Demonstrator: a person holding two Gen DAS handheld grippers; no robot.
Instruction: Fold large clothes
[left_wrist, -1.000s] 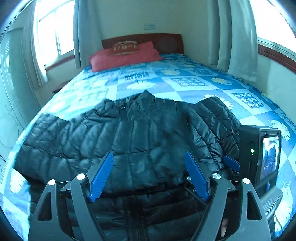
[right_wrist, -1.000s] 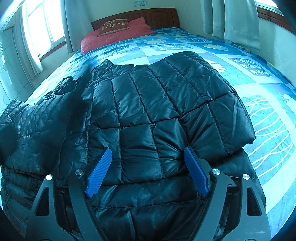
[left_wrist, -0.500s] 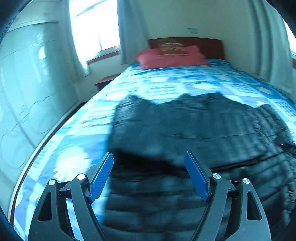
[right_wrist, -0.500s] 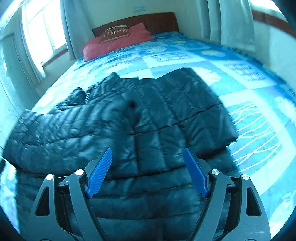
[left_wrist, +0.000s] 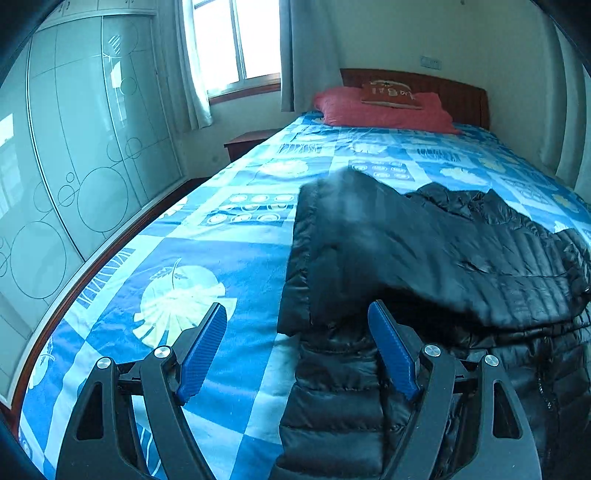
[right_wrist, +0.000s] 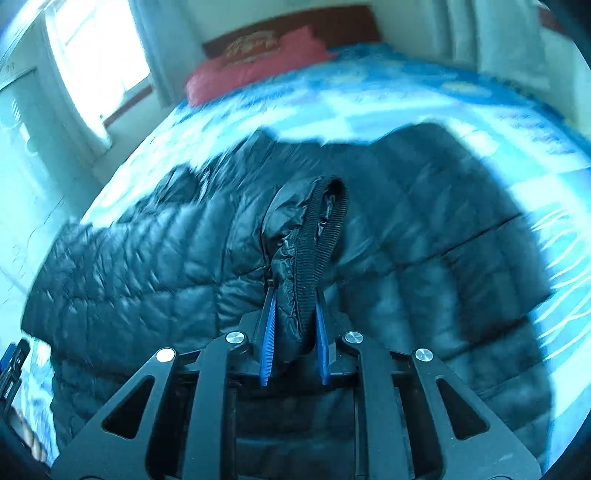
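A black quilted puffer jacket (left_wrist: 424, 258) lies spread on the bed, with one sleeve folded across its body. My left gripper (left_wrist: 295, 314) is open just above the jacket's left edge; its right finger is over the jacket and its left finger over the bedspread. Nothing is held between them. In the right wrist view my right gripper (right_wrist: 294, 295) is closing. Its blue pads press on a bunched sleeve end with a ribbed black cuff (right_wrist: 317, 221), lifted above the rest of the jacket (right_wrist: 147, 266).
The blue patterned bedspread (left_wrist: 184, 266) shows bare to the left of the jacket. A red pillow (left_wrist: 384, 110) lies against the wooden headboard (left_wrist: 461, 92). Glass wardrobe doors (left_wrist: 74, 166) and a small nightstand (left_wrist: 247, 142) stand along the bed's left side, under a curtained window.
My left gripper has swung left, from over the jacket's middle to its left edge. My right gripper has gone from wide open to shut on the cuff and risen slightly.
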